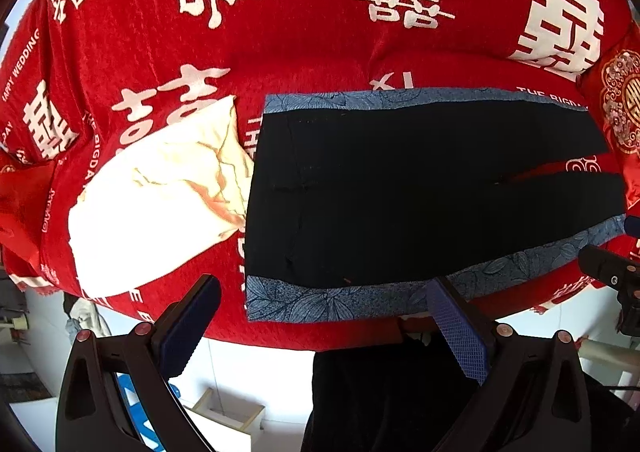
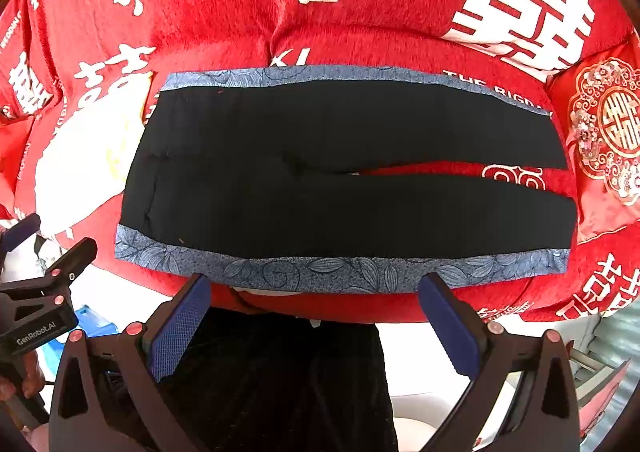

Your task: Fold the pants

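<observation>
Black pants (image 1: 420, 188) with blue floral side stripes lie flat on a red bedspread (image 1: 280, 32), waist to the left, legs running right with a narrow gap between them. They also show in the right wrist view (image 2: 340, 172). My left gripper (image 1: 326, 294) is open and empty, hovering at the near striped edge by the waist. My right gripper (image 2: 316, 288) is open and empty, at the near striped edge (image 2: 304, 272) mid-length. The left gripper also shows at the left of the right wrist view (image 2: 60, 264).
A white crumpled cloth (image 1: 160, 196) lies left of the waist. A red embroidered cushion (image 2: 604, 140) sits at the leg ends. The bed's near edge is just below the pants; a dark garment (image 2: 280, 380) and white floor are below.
</observation>
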### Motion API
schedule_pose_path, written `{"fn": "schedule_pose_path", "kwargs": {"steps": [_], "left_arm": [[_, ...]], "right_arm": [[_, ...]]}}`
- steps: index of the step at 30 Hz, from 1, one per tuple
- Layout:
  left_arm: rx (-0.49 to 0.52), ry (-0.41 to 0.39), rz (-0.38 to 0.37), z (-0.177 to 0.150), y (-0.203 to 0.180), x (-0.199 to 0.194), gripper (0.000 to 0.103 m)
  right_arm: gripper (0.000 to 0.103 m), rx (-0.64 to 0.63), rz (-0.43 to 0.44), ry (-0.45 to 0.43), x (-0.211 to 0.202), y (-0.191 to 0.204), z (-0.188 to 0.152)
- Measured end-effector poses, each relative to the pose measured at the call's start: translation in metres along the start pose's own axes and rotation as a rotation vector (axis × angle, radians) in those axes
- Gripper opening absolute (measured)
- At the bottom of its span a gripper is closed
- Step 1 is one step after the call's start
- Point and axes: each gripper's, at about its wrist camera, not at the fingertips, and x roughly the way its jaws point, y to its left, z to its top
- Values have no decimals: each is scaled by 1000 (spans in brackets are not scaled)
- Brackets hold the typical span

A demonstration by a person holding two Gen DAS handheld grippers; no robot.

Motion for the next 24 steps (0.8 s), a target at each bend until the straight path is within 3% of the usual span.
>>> {"fn": "schedule_pose_path", "kwargs": {"steps": [24], "left_arm": [[22, -36, 30, 8, -6, -6, 103]], "right_arm": [[103, -18, -15, -17, -2, 2, 4]]}}
